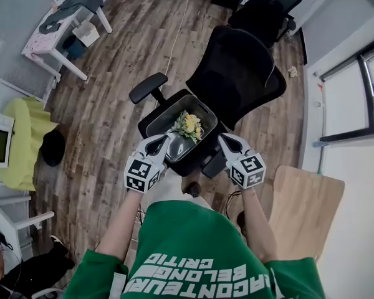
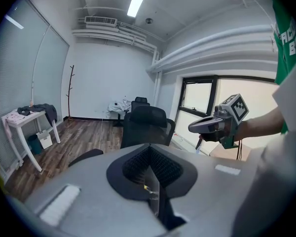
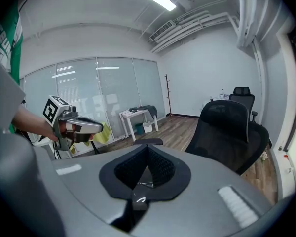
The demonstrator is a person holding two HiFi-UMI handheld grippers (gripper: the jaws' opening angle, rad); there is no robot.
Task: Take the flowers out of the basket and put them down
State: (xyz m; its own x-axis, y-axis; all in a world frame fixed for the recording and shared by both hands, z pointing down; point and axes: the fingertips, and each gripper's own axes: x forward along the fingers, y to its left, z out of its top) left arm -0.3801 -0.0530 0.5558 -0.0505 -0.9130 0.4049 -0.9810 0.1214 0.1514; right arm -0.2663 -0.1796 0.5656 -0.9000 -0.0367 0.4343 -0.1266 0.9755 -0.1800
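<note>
The flowers (image 1: pixel 189 125) sit in the basket (image 1: pixel 157 121), which rests on the seat of the black chair (image 1: pixel 240 73). The left gripper (image 1: pixel 164 140) and right gripper (image 1: pixel 224 139) hover at its near side, one on each side, probably getting ready to reach in. Both have their jaws shut tight, with nothing in them.

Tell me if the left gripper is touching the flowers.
Apart. Head view shows a gap between the left gripper and the flowers; left gripper view shows its jaws shut on nothing.
</note>
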